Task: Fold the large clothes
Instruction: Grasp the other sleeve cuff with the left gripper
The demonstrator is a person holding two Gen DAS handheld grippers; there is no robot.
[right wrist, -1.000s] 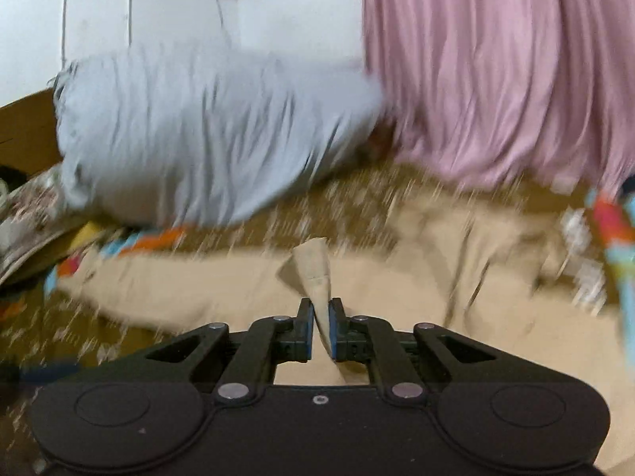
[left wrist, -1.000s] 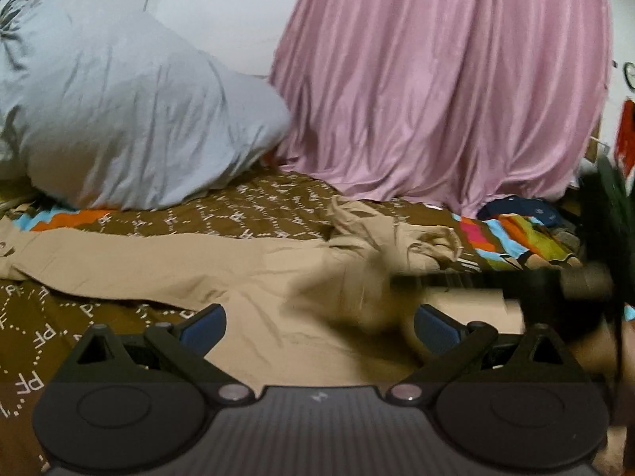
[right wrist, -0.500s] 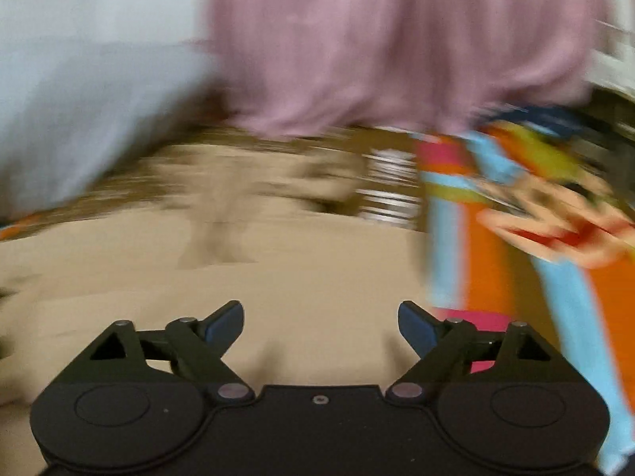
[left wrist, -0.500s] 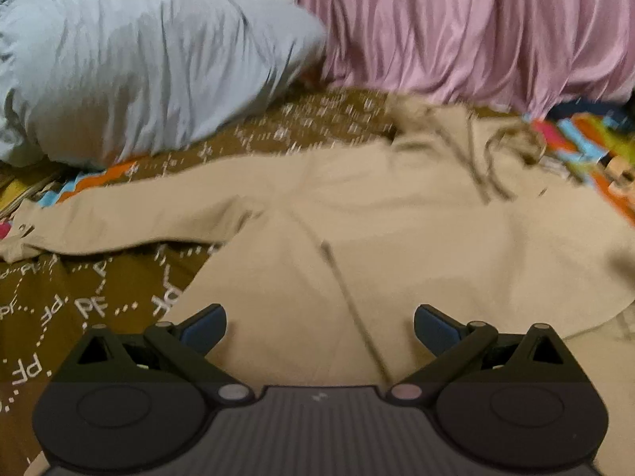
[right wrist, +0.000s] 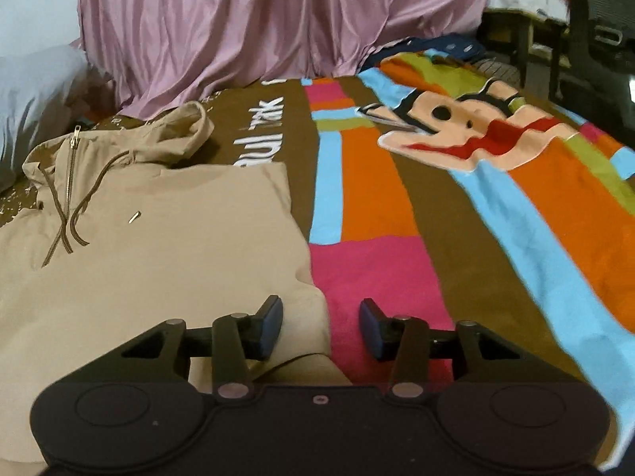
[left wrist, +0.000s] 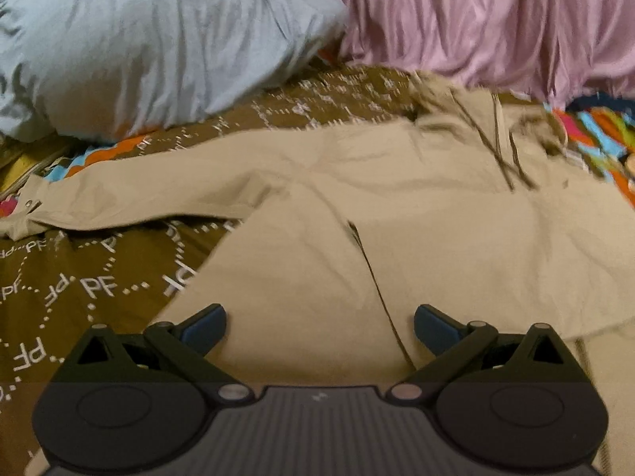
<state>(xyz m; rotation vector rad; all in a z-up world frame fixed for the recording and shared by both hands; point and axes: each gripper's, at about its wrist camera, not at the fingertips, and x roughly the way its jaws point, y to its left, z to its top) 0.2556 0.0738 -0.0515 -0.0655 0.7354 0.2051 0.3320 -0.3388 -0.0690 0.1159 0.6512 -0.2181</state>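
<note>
Right hand-held gripper released sleeve, now half-spread; left hand-held gripper wide over smooth tan hoodie.

I count one beige hoodie on one patterned bedspread. It has one hood, one zipper and two brown drawstrings (they cross each other). Only one sleeve shows. Behind are one grey pillow and one pink curtain. I hold two grippers: left gripper, right gripper.
</note>
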